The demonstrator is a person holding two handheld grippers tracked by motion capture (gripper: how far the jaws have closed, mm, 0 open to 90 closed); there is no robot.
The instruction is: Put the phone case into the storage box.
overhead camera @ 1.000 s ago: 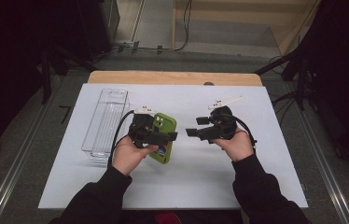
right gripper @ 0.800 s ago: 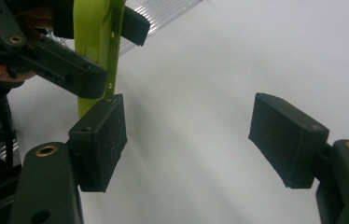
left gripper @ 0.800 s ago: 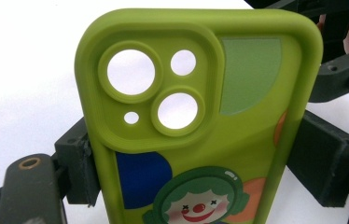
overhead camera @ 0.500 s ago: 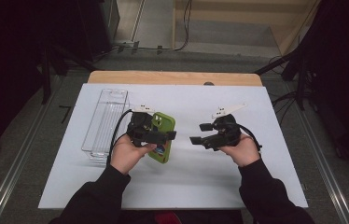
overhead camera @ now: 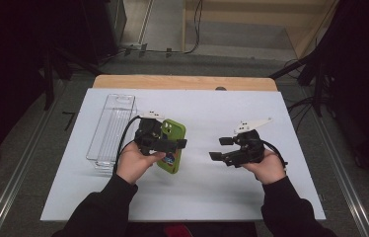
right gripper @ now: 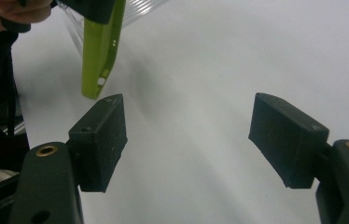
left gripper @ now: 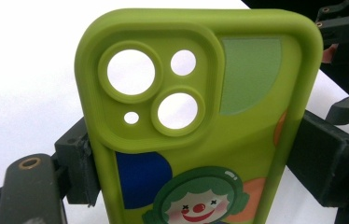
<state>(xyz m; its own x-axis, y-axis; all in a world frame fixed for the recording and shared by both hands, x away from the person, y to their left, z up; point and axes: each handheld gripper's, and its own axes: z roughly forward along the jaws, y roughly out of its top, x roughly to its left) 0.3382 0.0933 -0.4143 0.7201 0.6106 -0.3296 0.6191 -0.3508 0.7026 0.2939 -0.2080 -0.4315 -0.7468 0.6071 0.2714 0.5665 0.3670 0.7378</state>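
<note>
A green phone case (overhead camera: pixel 175 129) with a clown picture and round camera cutouts is held just above the white table, left of centre. My left gripper (overhead camera: pixel 168 144) is shut on it. In the left gripper view, the pads (left gripper: pixel 77 161) press both long edges of the case (left gripper: pixel 196 121). My right gripper (overhead camera: pixel 222 148) hovers to the right of the case, well apart from it. Its jaws point left and stand open. In the right gripper view, nothing lies between the jaws of the right gripper (right gripper: pixel 193 140), and the case's edge (right gripper: pixel 98 51) shows at upper left.
A clear plastic box (overhead camera: pixel 111 131) stands lengthwise near the left edge of the white table top (overhead camera: pixel 222 113), just left of my left hand. A wooden strip (overhead camera: pixel 182 81) runs along the far edge. Black cables trail from both grippers.
My right gripper has drawn away to the right and slightly toward the near edge, widening the gap to the phone case. The left gripper and the case have stayed in place.
</note>
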